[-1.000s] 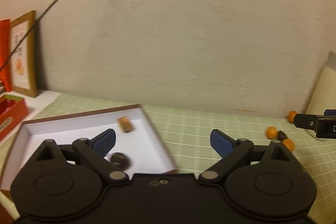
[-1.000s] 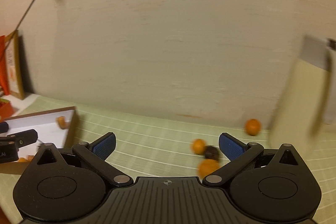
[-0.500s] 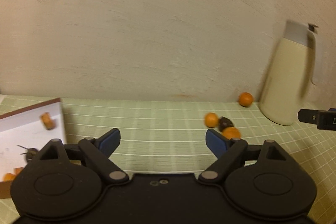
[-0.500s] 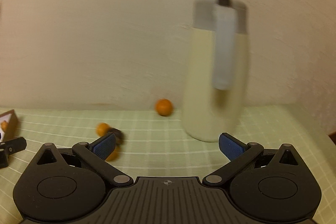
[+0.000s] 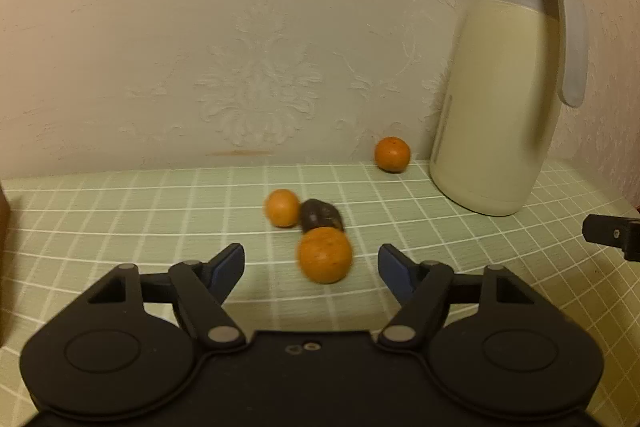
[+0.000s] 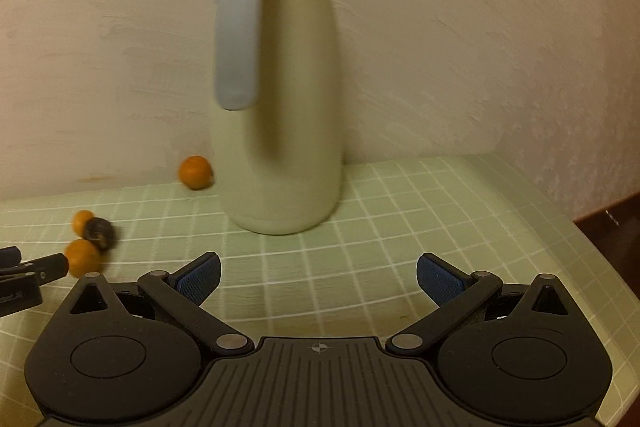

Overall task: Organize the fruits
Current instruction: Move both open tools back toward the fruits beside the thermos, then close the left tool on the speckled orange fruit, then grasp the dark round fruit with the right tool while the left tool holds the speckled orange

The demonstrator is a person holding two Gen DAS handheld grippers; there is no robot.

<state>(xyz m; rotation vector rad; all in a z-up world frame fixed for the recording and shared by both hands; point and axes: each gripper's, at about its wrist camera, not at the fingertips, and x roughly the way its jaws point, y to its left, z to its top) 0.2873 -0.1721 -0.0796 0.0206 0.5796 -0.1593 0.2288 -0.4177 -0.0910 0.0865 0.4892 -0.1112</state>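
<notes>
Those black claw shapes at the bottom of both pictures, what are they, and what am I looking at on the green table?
They are hand-held grippers, one in each of a person's hands, each with a wide-angle camera looking along its two blue-padded fingers. One picture comes from the left gripper, the other from the right gripper. On the green checked tablecloth lie three small oranges: the nearest orange, a second orange, and a far orange by the wall. A dark fruit sits among the nearer two. A cream jug stands nearby. Nothing is held; the left jaws are closing around the nearest orange without touching it.
</notes>
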